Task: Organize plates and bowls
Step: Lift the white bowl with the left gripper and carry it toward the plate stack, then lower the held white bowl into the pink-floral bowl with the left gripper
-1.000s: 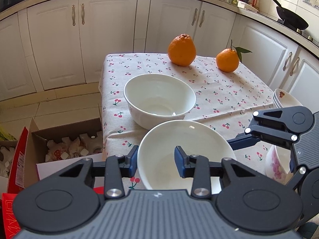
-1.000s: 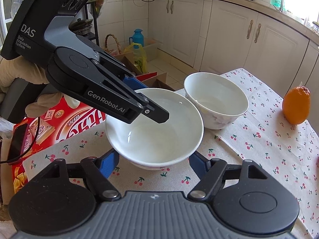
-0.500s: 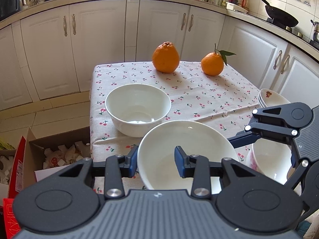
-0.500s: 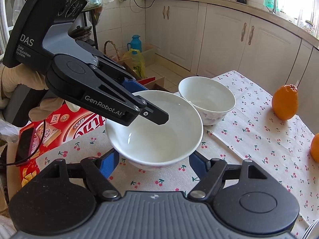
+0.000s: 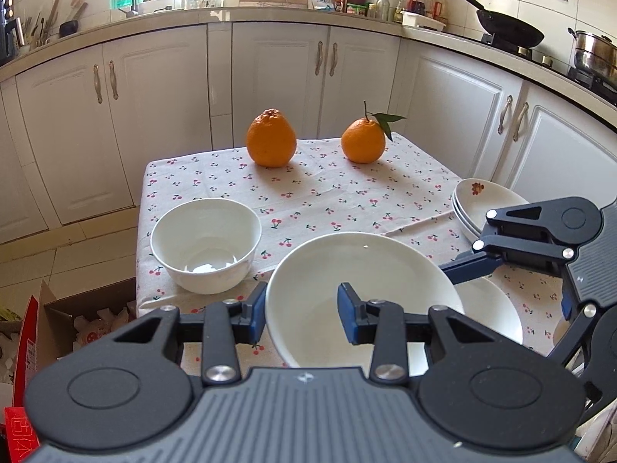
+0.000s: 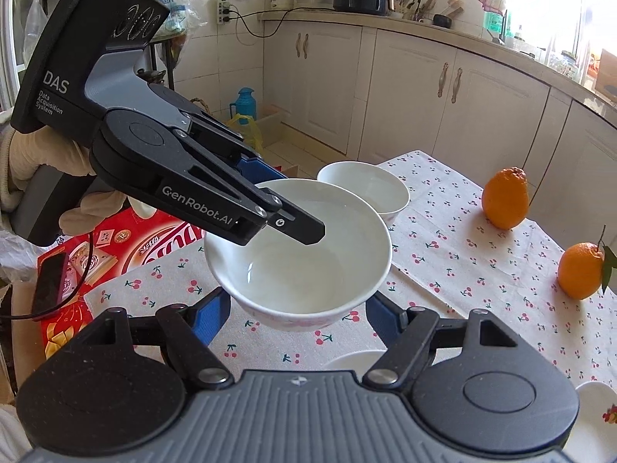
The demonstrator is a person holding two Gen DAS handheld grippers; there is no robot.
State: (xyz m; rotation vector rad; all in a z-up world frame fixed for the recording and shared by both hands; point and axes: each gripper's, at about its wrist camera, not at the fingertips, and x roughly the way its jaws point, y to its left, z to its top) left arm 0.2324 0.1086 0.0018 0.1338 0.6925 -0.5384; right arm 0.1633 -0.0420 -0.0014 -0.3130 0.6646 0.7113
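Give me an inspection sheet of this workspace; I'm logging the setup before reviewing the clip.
Surface: table under a cherry-print cloth.
Job's things: held bowl raised off the cloth; second bowl on the table; plate stack at the right edge; another dish below the held bowl.
Clutter: two oranges.
Grippers: left gripper pinches the held bowl's rim; right gripper open beside it.
Cables: black cord near the red carton.
Surroundings: white cabinets, wok on the stove.

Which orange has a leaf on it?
The smaller, rounder orange, on the right in the left tool's view. The bumpy-topped orange has no leaf.
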